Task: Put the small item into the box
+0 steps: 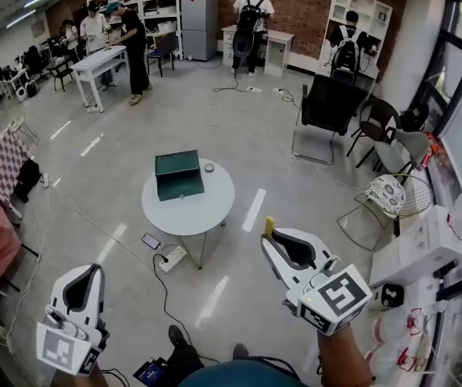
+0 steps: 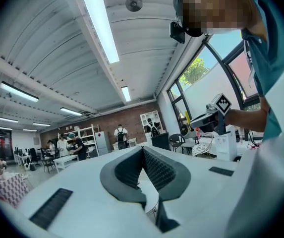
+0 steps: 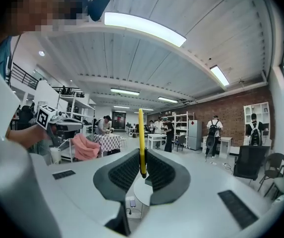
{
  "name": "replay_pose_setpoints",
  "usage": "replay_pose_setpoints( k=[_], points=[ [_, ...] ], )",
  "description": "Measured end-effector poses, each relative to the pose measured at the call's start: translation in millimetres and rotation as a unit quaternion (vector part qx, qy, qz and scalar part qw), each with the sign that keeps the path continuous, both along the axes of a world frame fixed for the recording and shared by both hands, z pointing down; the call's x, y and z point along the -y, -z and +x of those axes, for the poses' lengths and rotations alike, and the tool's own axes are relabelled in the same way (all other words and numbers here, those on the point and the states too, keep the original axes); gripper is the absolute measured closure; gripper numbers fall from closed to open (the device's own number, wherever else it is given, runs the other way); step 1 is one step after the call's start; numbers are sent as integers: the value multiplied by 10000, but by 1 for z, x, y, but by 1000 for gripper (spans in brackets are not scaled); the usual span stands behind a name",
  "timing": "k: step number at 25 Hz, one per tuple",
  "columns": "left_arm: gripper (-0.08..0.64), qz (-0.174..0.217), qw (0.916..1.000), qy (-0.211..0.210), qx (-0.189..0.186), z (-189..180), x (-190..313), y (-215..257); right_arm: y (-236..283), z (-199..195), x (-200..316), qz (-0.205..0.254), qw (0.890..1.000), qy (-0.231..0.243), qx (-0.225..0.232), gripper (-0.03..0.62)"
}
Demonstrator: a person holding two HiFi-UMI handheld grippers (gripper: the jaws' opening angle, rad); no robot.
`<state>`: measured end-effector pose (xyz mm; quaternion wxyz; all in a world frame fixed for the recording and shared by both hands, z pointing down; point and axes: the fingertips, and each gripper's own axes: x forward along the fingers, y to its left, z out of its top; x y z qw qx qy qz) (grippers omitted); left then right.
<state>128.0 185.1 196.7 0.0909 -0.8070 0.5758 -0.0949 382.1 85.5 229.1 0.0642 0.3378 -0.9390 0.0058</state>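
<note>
Item: thin yellow stick (image 3: 141, 128), upright, pinched near its lower end betw. the pads of R gripper (image 3: 142, 152). Most of its length pokes up past the jaw tips. Head view shows only its yellow tip above the gripper. R jaws clenched on it; grip looks square, no tilt seen.

Box (image 1: 179, 174): dark green, on round white table (image 1: 214, 204), toward the table's far-left part. Well apart from the stick: R gripper is held up near the body, table is out ahead. Can't tell from here whether box top is open or lidded. Small round grey thing (image 1: 209, 168) sits just beside box's right side; too small to ID.

L gripper (image 1: 93, 271): low at left, jaws pressed together, nothing betw. them. Idle.

Step, as I read it: carry phase. Item is in hand, not yet over box. Task approx. half along.

Next move calls for:
- Bring R gripper fwd & left to above box.
- Lower stick end-first or lay it flat, dep. on box depth, then let go.
- If box proves lidded, L gripper must lift lid first; it is free for that.

Watch: stick is thin & long and could pivot in the pads if it knocks box wall. Round thing lies close to the approach path.

Around: phone (image 1: 151, 241) & power strip (image 1: 172, 258) on floor by table's near edge; black chair (image 1: 327, 107) beyond. People at benches by far wall, not involved.
</note>
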Motion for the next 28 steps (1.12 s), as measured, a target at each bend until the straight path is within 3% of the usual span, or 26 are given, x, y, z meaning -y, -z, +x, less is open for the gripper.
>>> replay_pose_setpoints(
  k=[7,13,21,28],
  points=[
    [541,-10,9970,-752,-153,-49,82,-6,-1,-31,37,-82,9967,-801,-86,526],
    [541,13,9925,-1196,-249,-125,143,-2,1,-102,70,-133,9919,-1256,-163,526],
    [541,46,9892,-1433,-299,-185,175,4,10,-157,87,-97,9878,-1533,-239,526],
    [541,157,9863,-1599,-367,-259,190,9,20,-230,93,17,9846,-1714,-331,526]
  ],
)
